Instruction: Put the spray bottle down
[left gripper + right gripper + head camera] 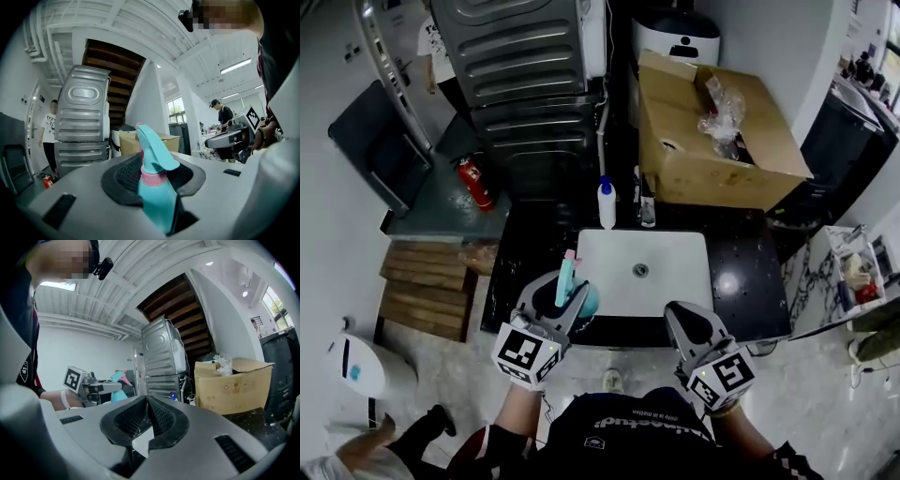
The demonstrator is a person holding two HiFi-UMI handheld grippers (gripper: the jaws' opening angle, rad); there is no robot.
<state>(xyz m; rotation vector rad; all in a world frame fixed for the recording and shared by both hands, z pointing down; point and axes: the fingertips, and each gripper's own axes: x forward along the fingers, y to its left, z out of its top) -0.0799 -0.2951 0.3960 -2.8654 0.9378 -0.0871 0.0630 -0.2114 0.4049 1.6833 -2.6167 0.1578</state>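
A teal spray bottle with a pink collar and nozzle stands upright in my left gripper, which is shut on its body. In the left gripper view the bottle fills the gap between the black pads, trigger head pointing away. The bottle hangs over the front edge of the black counter, beside the white sink. My right gripper is at the counter's front right, shut with nothing in it; its pads meet at the tips. The left gripper with the bottle shows in the right gripper view.
A white bottle with a blue cap stands behind the sink. An open cardboard box sits at the back right, a grey ribbed appliance at the back. A red fire extinguisher and a wooden pallet lie to the left.
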